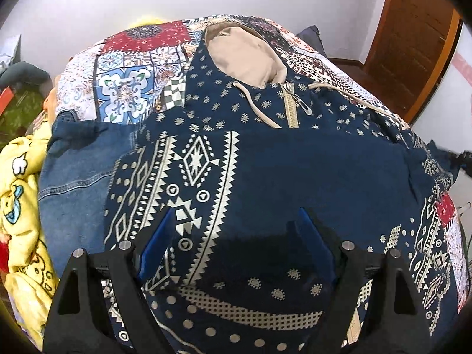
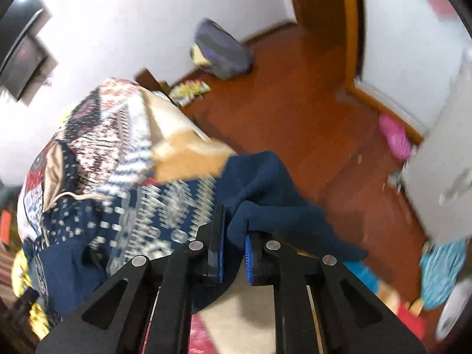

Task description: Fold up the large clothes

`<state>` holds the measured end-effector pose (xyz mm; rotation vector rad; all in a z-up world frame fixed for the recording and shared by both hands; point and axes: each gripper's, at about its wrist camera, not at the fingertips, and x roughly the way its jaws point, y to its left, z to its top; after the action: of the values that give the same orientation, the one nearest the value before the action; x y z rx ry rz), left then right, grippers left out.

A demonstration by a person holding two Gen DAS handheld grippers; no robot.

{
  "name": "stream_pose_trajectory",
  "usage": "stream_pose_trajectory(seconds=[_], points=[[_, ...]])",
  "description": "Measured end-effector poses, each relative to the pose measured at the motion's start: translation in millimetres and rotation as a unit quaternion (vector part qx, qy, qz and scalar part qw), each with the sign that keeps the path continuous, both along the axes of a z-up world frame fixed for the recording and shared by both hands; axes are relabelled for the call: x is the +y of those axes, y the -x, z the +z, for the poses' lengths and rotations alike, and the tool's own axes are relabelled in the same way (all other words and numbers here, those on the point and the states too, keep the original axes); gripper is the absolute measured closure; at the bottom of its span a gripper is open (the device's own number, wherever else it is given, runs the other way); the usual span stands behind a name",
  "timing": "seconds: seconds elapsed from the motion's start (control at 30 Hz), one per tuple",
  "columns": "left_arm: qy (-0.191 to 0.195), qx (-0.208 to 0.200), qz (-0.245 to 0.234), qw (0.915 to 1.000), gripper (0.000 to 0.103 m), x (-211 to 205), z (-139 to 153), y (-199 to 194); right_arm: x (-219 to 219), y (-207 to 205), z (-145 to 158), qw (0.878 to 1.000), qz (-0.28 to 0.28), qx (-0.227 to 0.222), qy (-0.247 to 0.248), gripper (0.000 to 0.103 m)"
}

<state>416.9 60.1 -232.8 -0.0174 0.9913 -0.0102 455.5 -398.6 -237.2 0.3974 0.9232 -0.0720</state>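
Note:
A navy hoodie [image 1: 265, 159] with white geometric print, a beige hood lining [image 1: 242, 56] and a zipper lies spread on the bed. My left gripper [image 1: 236, 218] is open just above its lower part, with the blue fingers [image 1: 159, 236] spread wide over the fabric and nothing between them. My right gripper [image 2: 234, 224] is shut on the hoodie's plain navy sleeve cuff [image 2: 259, 188] and holds it raised beside the bed's right edge. The rest of the hoodie [image 2: 124, 224] shows blurred at the left of the right wrist view.
The bed has a patchwork quilt [image 1: 126, 67]. Jeans [image 1: 70, 171] and a yellow cartoon blanket [image 1: 20, 194] lie at its left. To the right are a wooden floor [image 2: 295, 112], a grey bag [image 2: 221, 53], pink slippers [image 2: 393, 135] and a wooden door [image 1: 413, 35].

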Motion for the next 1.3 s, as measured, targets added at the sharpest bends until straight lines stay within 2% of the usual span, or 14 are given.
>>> stream_pose_trajectory(seconds=[0.13,0.27,0.43,0.57,0.8,0.9,1.0,1.1,1.17,1.23,1.3], points=[[0.003,-0.015,-0.001,0.9999,0.019,2.4,13.3,9.3,24.1,5.3,51.8,0.998,0.033,-0.059,0.019,0.095],[0.002,-0.033,-0.005,0.9994,0.019,3.1,29.7,20.4,63.2,17.1,105.4,0.989,0.083,-0.122,0.027,0.095],[-0.002,-0.05,-0.018,0.9986,0.019,5.1,46.9,34.2,119.2,25.6,131.6,0.976,0.155,-0.152,0.013,0.095],[-0.01,-0.062,-0.025,0.9977,0.019,7.3,58.9,45.4,167.4,19.8,116.0,0.97,0.203,-0.133,0.005,0.095],[-0.015,-0.068,-0.038,0.9969,0.019,17.1,64.9,65.8,232.5,8.2,36.5,0.961,0.272,-0.01,-0.04,0.095],[-0.024,-0.061,-0.041,0.997,0.019,20.9,59.7,71.9,248.7,14.1,5.2,0.959,0.281,0.032,-0.033,0.095],[-0.025,-0.05,-0.042,0.9976,0.019,23.4,52.7,73.9,257.5,14.8,-13.7,0.956,0.286,0.061,-0.025,0.093],[-0.024,-0.04,-0.044,0.9979,0.019,22.0,47.7,73.5,255.9,16.1,-19.5,0.952,0.29,0.094,-0.034,0.09],[-0.024,-0.038,-0.047,0.9979,0.019,16.6,47.2,72.1,253.0,19.3,-18.0,0.946,0.299,0.118,-0.039,0.085],[-0.024,-0.04,-0.053,0.9975,0.019,8.8,49.6,70.3,245.9,25.9,-11.5,0.94,0.316,0.121,-0.044,0.078],[-0.021,-0.042,-0.061,0.997,0.019,0.5,53.5,67.5,238.7,34.6,1.1,0.939,0.325,0.106,-0.032,0.075]])
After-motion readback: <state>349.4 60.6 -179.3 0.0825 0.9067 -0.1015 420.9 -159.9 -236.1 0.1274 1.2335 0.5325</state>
